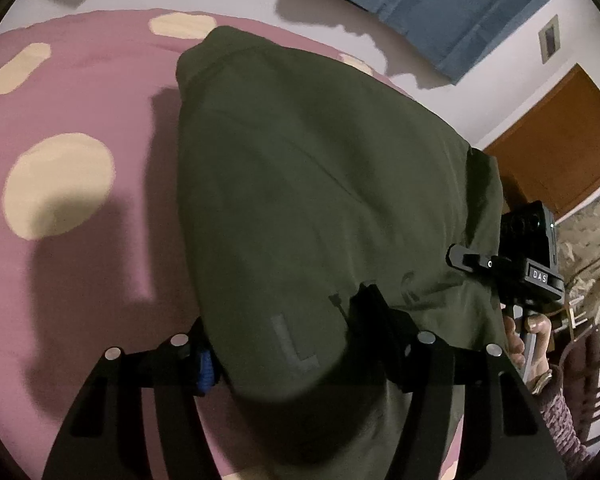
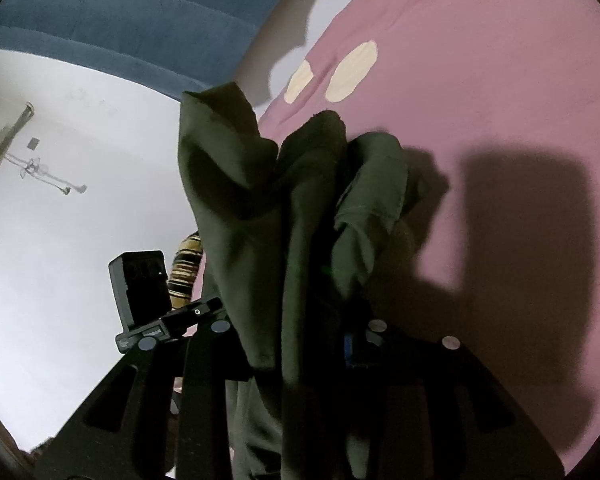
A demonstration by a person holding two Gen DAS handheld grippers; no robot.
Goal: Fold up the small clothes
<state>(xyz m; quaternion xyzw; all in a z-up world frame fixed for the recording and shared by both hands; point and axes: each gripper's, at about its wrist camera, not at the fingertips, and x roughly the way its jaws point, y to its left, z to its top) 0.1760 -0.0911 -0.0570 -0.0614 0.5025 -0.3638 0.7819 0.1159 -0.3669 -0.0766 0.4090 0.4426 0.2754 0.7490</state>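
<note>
Olive-green cloth: one small garment (image 1: 320, 184), lifted clear of the bed (image 1: 80, 92) and hanging between two grippers. Left gripper (image 1: 284, 344) with jaws clamped on one edge of the garment, cloth draped over and hiding most of the grip; a grey "L" mark visible on the fabric near that edge. Right gripper (image 2: 300, 344) with jaws clamped on a bunched edge of the same garment (image 2: 284, 216), folds standing up in front of the lens.

Step in hand, as judged: spreading the garment in the air before laying it flat. For a clean result: both grips kept firm, grippers drawn apart until the held edge is taut, bunched folds at the right shaken out, then free hem lowered first onto the pink bed sheet (image 2: 480, 60) and dragged lightly to remove wrinkles. Risk: slack or twisted cloth landing creased, spoiling the later fold.

Count: garments, one; grippers, two; cream spots on the sheet, five visible in the left view, two full and one partial in the right view; blue headboard (image 2: 120, 12), one; wooden door (image 1: 560, 136), one.
</note>
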